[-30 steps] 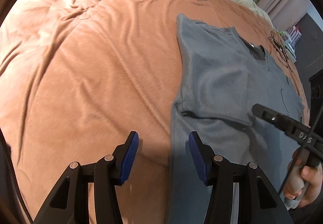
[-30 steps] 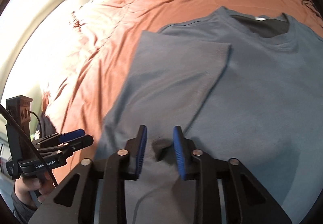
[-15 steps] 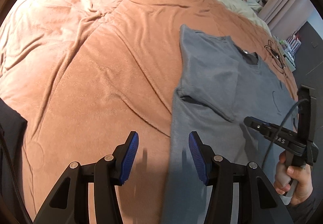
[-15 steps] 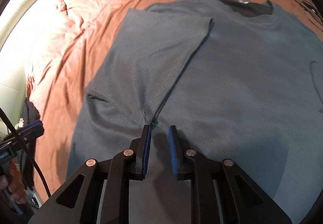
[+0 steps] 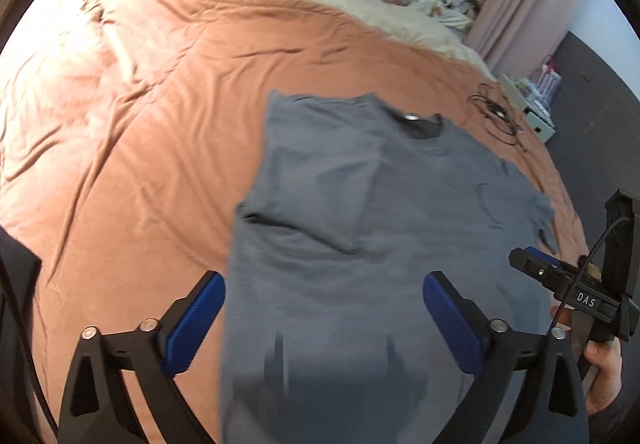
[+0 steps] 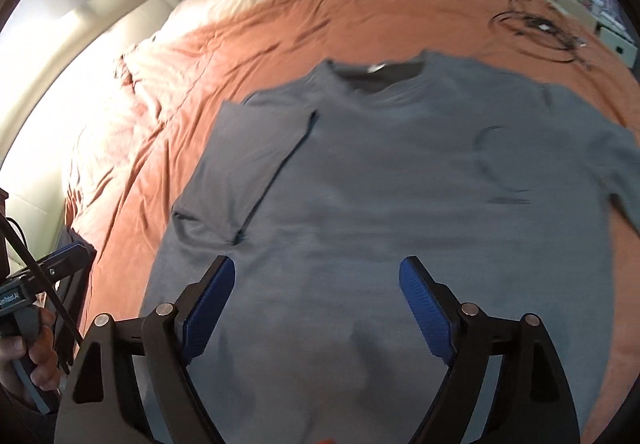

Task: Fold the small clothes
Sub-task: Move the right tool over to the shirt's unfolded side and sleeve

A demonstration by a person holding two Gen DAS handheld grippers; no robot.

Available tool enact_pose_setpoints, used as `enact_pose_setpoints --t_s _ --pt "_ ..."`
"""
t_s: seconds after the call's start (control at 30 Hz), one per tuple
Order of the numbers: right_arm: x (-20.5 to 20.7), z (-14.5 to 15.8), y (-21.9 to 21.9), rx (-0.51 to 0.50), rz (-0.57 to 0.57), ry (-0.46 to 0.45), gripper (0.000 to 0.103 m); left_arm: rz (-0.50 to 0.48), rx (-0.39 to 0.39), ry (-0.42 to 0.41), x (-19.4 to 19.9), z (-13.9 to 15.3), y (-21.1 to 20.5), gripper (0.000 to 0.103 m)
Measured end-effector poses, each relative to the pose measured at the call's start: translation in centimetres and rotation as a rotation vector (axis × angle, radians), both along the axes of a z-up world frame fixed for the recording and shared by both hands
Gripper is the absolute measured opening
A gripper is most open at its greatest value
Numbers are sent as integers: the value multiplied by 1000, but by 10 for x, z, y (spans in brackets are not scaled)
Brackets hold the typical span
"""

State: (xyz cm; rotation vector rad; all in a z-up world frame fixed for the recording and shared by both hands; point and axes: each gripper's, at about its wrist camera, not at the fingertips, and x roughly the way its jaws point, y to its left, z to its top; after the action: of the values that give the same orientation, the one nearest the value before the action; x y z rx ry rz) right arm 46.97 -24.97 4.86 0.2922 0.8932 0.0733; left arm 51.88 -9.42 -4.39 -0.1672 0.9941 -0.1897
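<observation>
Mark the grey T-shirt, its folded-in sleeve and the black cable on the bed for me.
grey T-shirt [image 6: 380, 180]: right wrist view, middle of the chest.
folded-in sleeve [image 6: 248, 156]: right wrist view, centre of the flap lying over the body.
black cable [image 6: 532, 32]: right wrist view, the tangled loops on the orange cover.

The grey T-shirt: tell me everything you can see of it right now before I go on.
The grey T-shirt lies flat, front up, on the rust-orange bedspread, its darker-lined neck opening pointing toward the far pillows. It looks like soft knit. One sleeve and side is folded inward over the body, leaving a straight edge; the other short sleeve is spread out. A faint mark sits on the chest. Both hand-held grippers hang above it with jaws wide, having just opened, and nothing lies between their pads.
</observation>
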Motion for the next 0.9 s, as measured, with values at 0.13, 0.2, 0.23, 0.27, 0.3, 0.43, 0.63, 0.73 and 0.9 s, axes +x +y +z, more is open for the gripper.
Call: enact_pose_setpoints --t_s 0.13,0.2,0.23,0.27,0.3,0.43,0.63,0.73,0.9 --pt "-33 18 -25 -22 -43 -34 91 -49 1 -21 -1 9 -38 102" --pt "-48 24 -38 -24 -63 -39 91 -72 -2 -28 -2 12 -53 102" --pt "-54 25 -44 -19 -73 -42 91 -83 -1 -34 -2 14 -62 102" --pt "-59 27 -49 -16 -85 -45 91 -95 2 -39 -2 15 -72 102" --pt "-66 29 -58 -12 -103 -49 91 -110 1 -44 -1 16 -83 102" --pt "-84 37 -88 0 -154 -56 91 -157 -8 -47 0 18 -114 102" --pt "-113 46 -139 12 -239 -75 91 -213 -31 -56 12 19 -158 102" --pt "-122 45 -158 19 -267 -80 91 -243 -37 -55 21 17 -180 101" --pt "-124 41 -182 20 -312 -73 90 -298 -47 -46 38 8 -221 97"
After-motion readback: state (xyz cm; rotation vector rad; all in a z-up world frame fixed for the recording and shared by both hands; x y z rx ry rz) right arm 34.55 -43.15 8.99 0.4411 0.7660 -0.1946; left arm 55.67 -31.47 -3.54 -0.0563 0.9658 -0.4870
